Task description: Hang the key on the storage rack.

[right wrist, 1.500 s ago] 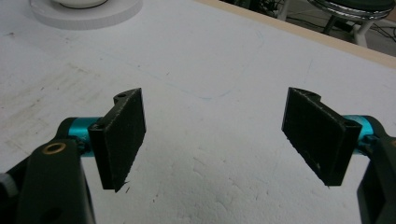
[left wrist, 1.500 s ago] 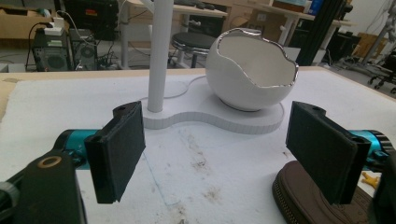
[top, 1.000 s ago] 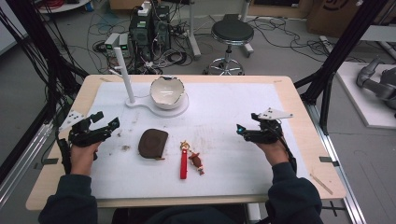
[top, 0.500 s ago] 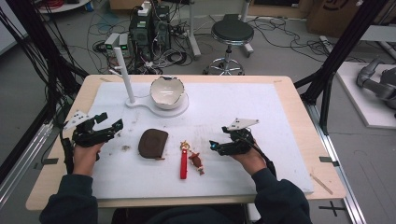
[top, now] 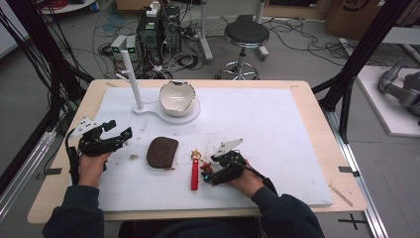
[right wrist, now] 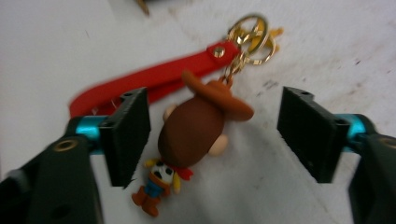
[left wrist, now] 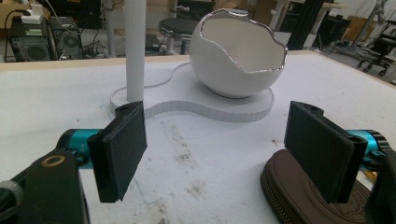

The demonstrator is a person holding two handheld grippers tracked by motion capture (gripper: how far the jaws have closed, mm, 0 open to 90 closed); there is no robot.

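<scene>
A small cowboy-figure keychain [right wrist: 194, 128] with a brown hat, gold rings [right wrist: 252, 30] and a red strap [right wrist: 154, 79] lies on the white mat. In the high view the figure [top: 205, 167] lies beside its strap [top: 194, 176]. My right gripper [top: 214, 173] is low over it; its jaws have just been closing and stand on either side of the figure without touching it [right wrist: 215, 135]. At the left, my left gripper [top: 120, 129] is open and empty [left wrist: 217, 144], pointing toward a brown zip pouch [top: 162, 151].
A white eggshell-shaped bowl [top: 176, 98] sits on a white base [left wrist: 210, 109] with an upright post [top: 133, 79] at the back left. The pouch [left wrist: 299, 196] lies just beyond my left gripper's right jaw. The table's edges frame the white mat [top: 277, 134].
My right gripper has travelled left and down from the right side of the mat to the keychain, and its jaws have narrowed. The left gripper stayed put.
</scene>
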